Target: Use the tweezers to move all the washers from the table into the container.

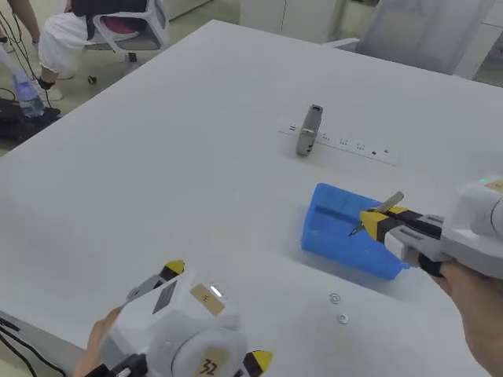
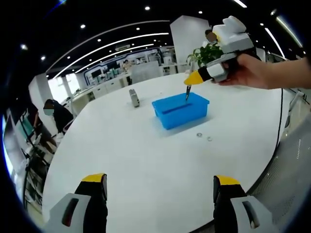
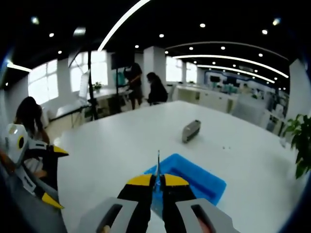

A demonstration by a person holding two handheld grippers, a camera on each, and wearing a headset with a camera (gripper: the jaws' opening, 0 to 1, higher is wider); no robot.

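Note:
The blue container (image 1: 343, 245) stands right of the table's centre. My right gripper (image 1: 376, 222) is shut on metal tweezers (image 1: 383, 210), whose tip points down over the container's inside; I cannot tell whether the tip holds a washer. Two washers (image 1: 335, 298) (image 1: 343, 318) lie on the table just in front of the container. In the left gripper view the tweezers (image 2: 187, 93) hang above the container (image 2: 180, 111), with the washers (image 2: 198, 135) nearby. My left gripper (image 1: 217, 314) (image 2: 160, 180) is open near the front edge, jaws wide apart. My right gripper (image 3: 156, 180) has its jaws closed around the tweezers (image 3: 158, 165).
A grey block (image 1: 309, 129) stands behind the container, beside a flat white strip (image 1: 346, 143) set in the white table (image 1: 157, 181). Chairs and a seated person (image 1: 71, 31) are past the far left edge.

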